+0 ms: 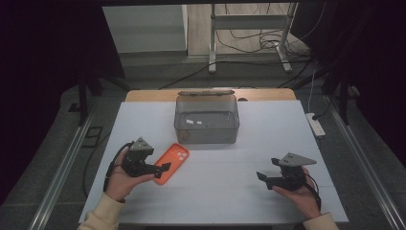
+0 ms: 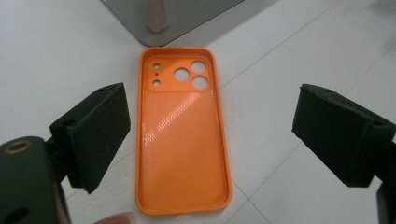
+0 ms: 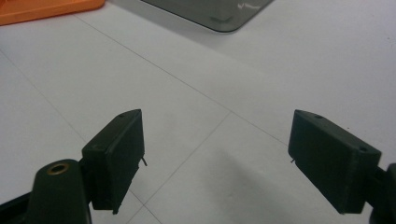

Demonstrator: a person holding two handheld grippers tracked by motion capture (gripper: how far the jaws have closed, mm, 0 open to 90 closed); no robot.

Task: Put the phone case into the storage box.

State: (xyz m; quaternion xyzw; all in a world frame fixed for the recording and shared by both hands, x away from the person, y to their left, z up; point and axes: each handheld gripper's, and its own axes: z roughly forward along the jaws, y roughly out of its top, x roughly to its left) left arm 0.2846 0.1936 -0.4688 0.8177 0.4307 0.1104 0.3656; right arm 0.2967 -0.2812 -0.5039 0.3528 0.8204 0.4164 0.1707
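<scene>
Black-jawed and spread wide, our left gripper (image 1: 162, 169) hovers at the near left of the white table (image 1: 239, 191), its jaws either side of the flat orange silicone phone case (image 2: 182, 130) without touching it. Farther back at centre we see a clear grey plastic box (image 1: 206, 119). Our right gripper (image 1: 263, 177), near right, gapes too, holding nothing.

An orange phone case (image 2: 182, 135) with a fine dotted texture inside is seen on the white table (image 1: 225, 191). The box (image 1: 206, 119) is tinted grey and see-through. Black jaws are borne by both grippers.
</scene>
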